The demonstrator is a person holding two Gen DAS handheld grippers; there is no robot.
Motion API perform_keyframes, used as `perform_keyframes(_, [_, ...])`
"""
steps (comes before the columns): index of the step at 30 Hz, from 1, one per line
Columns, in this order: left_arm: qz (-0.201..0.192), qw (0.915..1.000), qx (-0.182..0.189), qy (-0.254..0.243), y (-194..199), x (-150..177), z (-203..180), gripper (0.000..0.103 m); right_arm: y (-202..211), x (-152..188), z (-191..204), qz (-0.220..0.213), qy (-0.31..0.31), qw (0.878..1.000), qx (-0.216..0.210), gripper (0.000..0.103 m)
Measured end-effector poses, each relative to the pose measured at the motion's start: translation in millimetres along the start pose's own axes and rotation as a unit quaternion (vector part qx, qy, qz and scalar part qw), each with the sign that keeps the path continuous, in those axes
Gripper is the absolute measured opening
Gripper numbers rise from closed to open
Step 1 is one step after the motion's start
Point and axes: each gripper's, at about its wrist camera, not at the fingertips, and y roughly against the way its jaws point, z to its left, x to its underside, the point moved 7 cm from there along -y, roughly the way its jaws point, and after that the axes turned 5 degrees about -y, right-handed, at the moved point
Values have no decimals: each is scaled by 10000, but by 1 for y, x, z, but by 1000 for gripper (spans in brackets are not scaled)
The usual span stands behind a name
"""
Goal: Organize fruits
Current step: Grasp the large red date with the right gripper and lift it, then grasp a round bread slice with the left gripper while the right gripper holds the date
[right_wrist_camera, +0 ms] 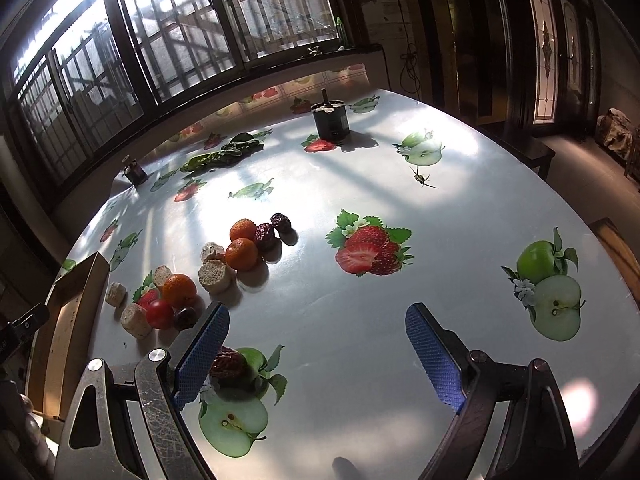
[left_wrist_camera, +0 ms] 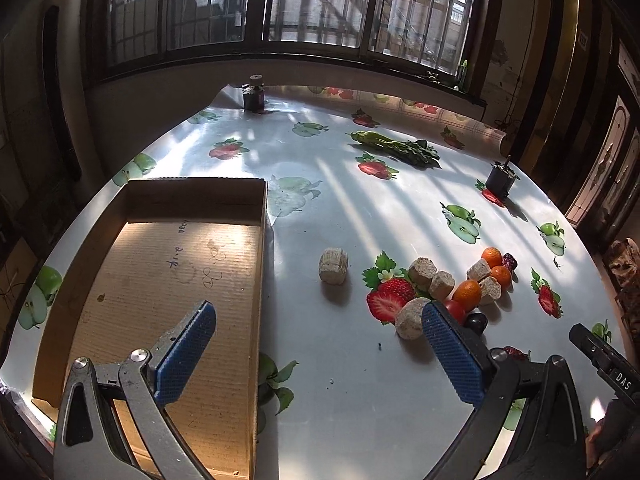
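Note:
A shallow cardboard box (left_wrist_camera: 168, 280) lies empty on the table at the left; its edge shows in the right wrist view (right_wrist_camera: 76, 304). A pile of small fruits lies to its right: oranges (left_wrist_camera: 467, 293) (right_wrist_camera: 241, 254), a red cherry tomato (left_wrist_camera: 455, 311) (right_wrist_camera: 159, 314), a dark grape (right_wrist_camera: 185, 317), red dates (right_wrist_camera: 265, 236) and beige cork-like cylinders (left_wrist_camera: 333, 265) (right_wrist_camera: 215, 276). My left gripper (left_wrist_camera: 320, 354) is open, above the box's right wall and the table. My right gripper (right_wrist_camera: 318, 354) is open and empty; one date (right_wrist_camera: 228, 364) lies beside its left finger.
The table wears a glossy cloth (right_wrist_camera: 360, 304) printed with strawberries and apples. A green vegetable bundle (left_wrist_camera: 394, 147) lies at the back. A dark jar (left_wrist_camera: 253, 94) stands far left, another dark can (right_wrist_camera: 330, 120) far right. Windows run behind the table.

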Motion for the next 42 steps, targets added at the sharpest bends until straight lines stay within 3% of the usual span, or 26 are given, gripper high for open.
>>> perform_keyframes(6, [344,9965,623,-439,-26,2,-49,83,-8,12,49,267,1108,9925,-436,90])
perform_keyframes(8, [436,9948,720,-565,-35,3,-62,82,-13,16,62,464,1494,9866,-465,52])
perform_keyframes(9, [466,9940,766,-623,-40,3,-66,82,-16,17,66,554,1619,9841,-480,48])
perform_keyframes(13, [616,9911,757,-907,-56,8,-77,82,-23,22,73,832,1964,9744,-707,47])
perform_keyframes(19, [946,9874,877,-913,-84,16,-80,82,-37,33,70,1163,2250,9636,-854,48])
perform_keyframes(25, [1016,9829,1259,-878,-93,15,-87,72,-52,43,70,1420,2353,9570,-930,48])
perform_keyframes(28, [1000,9816,1329,-937,-90,16,-90,66,-59,47,71,1504,2362,9557,-906,48])
perform_keyframes(36, [905,9814,1483,-815,-83,14,-72,66,-61,49,73,1513,2384,9550,-904,48])
perform_keyframes(39, [950,9796,1600,-752,-86,15,-69,51,-63,50,73,1542,2382,9548,-886,48])
perform_keyframes(42, [994,9791,1568,-828,-91,18,-74,50,-64,53,75,1558,2407,9542,-856,48])
